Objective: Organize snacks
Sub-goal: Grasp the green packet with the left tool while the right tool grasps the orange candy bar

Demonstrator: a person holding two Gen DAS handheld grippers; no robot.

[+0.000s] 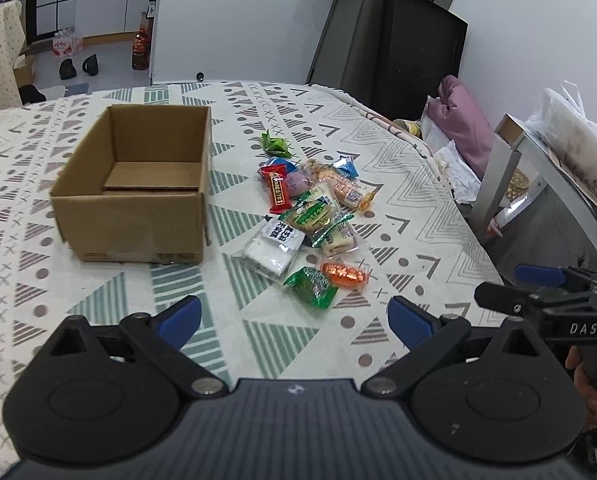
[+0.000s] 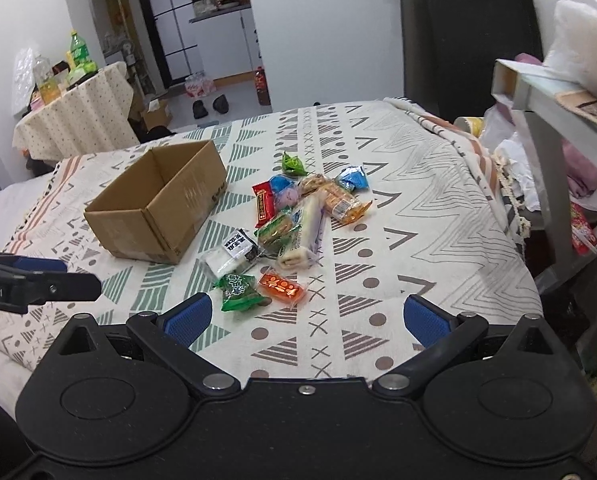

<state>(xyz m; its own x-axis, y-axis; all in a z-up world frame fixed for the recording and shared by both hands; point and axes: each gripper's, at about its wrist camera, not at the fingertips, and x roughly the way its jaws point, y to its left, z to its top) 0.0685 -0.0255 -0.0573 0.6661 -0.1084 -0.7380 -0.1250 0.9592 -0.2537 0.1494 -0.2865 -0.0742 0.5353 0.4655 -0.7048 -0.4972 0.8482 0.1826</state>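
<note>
An open cardboard box (image 1: pixel 138 196) (image 2: pixel 166 208) stands on the patterned cloth, with nothing loose visible inside. Right of it lies a heap of wrapped snacks (image 1: pixel 310 208) (image 2: pixel 290 220): a green packet (image 1: pixel 310 286) (image 2: pixel 238 286) and an orange one (image 1: pixel 344 274) (image 2: pixel 282 288) nearest me, a white-and-black pack (image 1: pixel 272 248) (image 2: pixel 232 254), a red bar (image 1: pixel 276 188) (image 2: pixel 263 203), a blue packet (image 1: pixel 345 168) (image 2: pixel 352 178) and a green candy (image 1: pixel 275 144) (image 2: pixel 292 163) farther off. My left gripper (image 1: pixel 294 320) hovers open, short of the heap. My right gripper (image 2: pixel 306 316) is open too, just behind the green and orange packets.
The cloth-covered table (image 1: pixel 378 128) ends at the right beside a grey metal shelf (image 1: pixel 510 160) (image 2: pixel 538 120) with bags and clutter. A dark chair (image 1: pixel 398 48) (image 2: pixel 470 36) stands behind. The right gripper's body (image 1: pixel 558 304) shows at right; the left one's (image 2: pixel 26 280) at left.
</note>
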